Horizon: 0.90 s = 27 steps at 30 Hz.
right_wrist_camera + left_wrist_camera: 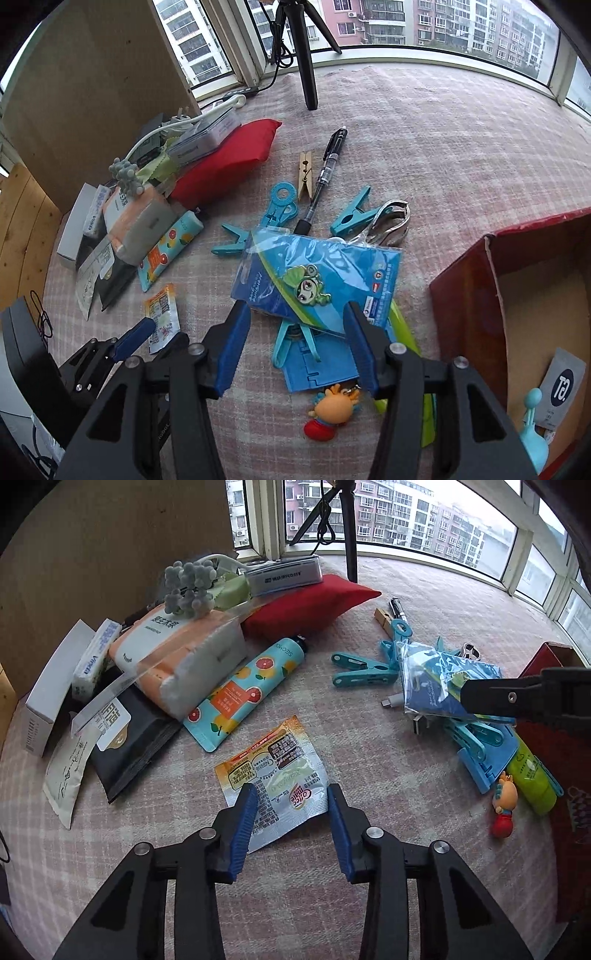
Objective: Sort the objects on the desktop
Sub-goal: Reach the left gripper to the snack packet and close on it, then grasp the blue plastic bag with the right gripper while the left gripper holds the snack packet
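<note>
Coffee sachet (275, 777), long axis diagonal.

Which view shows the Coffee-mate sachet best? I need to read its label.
The left wrist view: the Coffee-mate sachet lies flat, large and nearly whole, between the left claw fingers, print legible. The right wrist view shows it small at the left, partly hidden behind that claw.

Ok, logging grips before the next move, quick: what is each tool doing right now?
Left tool: open over the flat foil Coffee-mate sachet, not gripping it.
Right tool: open around the blue plastic-wrapped cartoon packet, not gripping it.
</note>
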Each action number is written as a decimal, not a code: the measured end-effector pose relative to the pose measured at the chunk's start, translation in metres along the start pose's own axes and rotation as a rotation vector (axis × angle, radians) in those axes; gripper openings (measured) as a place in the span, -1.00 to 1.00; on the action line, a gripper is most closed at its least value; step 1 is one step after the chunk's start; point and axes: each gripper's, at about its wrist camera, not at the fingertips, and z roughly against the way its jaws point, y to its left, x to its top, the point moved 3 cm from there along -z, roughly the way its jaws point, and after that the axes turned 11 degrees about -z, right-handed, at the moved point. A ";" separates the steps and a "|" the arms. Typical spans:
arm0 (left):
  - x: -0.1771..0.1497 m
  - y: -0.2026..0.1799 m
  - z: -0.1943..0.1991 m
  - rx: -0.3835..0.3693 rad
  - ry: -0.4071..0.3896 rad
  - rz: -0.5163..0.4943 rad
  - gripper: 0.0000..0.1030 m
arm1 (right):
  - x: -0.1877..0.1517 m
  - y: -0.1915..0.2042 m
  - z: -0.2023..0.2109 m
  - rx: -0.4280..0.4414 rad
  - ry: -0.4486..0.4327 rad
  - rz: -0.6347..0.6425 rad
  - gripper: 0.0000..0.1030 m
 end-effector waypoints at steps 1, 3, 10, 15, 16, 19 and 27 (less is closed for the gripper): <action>-0.001 0.001 0.000 -0.008 -0.003 0.002 -0.42 | 0.001 -0.001 -0.003 0.004 0.006 -0.008 0.01; -0.003 0.002 0.001 -0.025 -0.006 0.008 -0.50 | 0.002 -0.003 -0.007 0.009 0.013 -0.022 0.01; -0.005 0.006 0.003 -0.049 -0.018 0.014 -0.59 | 0.004 0.006 -0.001 0.078 0.002 -0.021 0.01; -0.008 0.007 0.004 -0.060 -0.027 0.019 -0.64 | 0.008 0.007 -0.001 0.062 -0.011 -0.026 0.00; -0.009 0.008 0.004 -0.063 -0.028 0.021 -0.65 | 0.010 0.006 -0.001 0.042 -0.022 -0.024 0.00; -0.010 0.008 0.001 -0.066 -0.031 0.029 -0.66 | 0.013 0.006 -0.009 0.027 -0.007 -0.019 0.01; -0.007 0.011 -0.002 -0.082 -0.039 0.038 -0.66 | 0.010 0.012 -0.012 0.143 0.035 -0.051 -0.69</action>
